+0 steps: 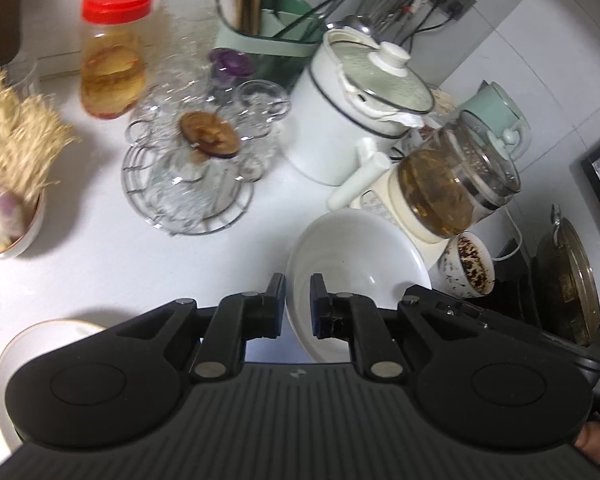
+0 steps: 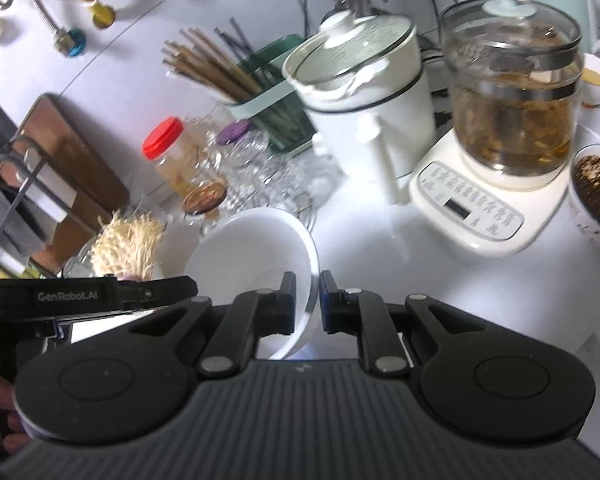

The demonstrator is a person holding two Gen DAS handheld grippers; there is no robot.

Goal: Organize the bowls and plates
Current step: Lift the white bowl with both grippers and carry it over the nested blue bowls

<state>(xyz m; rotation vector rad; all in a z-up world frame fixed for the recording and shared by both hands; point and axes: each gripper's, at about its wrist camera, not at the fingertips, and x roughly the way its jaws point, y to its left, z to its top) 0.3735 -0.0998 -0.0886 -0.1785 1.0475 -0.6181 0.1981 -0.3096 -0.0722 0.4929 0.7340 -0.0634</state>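
Note:
A white bowl (image 1: 352, 256) is held between both grippers above the white counter. My left gripper (image 1: 298, 300) is shut on its left rim, one finger inside and one outside. My right gripper (image 2: 307, 302) is shut on the right rim of the same bowl (image 2: 252, 248). The left gripper's body shows at the left of the right wrist view (image 2: 88, 296). A white plate with a thin gold rim (image 1: 32, 340) lies on the counter at lower left, partly hidden by the left gripper.
A bowl of enoki mushrooms (image 1: 8, 184), a wire rack of glassware (image 1: 188, 184), a red-lidded jar (image 1: 114, 52), a chopstick holder (image 1: 268, 40), a white lidded pot (image 1: 360, 108), a glass tea kettle on a base (image 2: 508, 120), a cup of grains (image 1: 470, 264) and a wok lid (image 1: 568, 280) crowd the counter.

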